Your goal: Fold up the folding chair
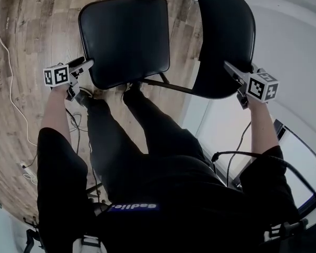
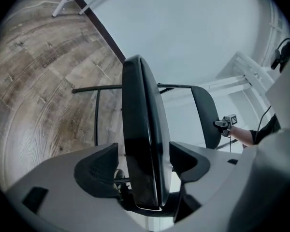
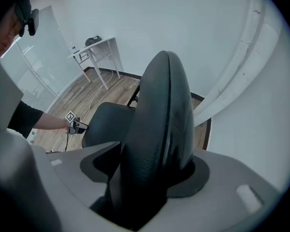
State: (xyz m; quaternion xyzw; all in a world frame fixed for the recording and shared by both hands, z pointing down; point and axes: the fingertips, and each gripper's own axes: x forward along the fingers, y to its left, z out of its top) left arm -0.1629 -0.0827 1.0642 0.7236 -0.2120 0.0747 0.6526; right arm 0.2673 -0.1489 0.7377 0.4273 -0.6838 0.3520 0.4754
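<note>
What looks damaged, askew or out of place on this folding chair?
Nothing stands out: the seat and backrest look intact; the seat's edge sits between the left gripper's open jaws, the right gripper clamps the backrest's edge.

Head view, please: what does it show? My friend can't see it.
A person in black looks down on a black folding chair on a wood floor. The left gripper has the seat edge between its open jaws; the right gripper grips the backrest edge.

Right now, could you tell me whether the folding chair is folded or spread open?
Spread open: the seat faces up, angled away from the backrest, not flat against it.
</note>
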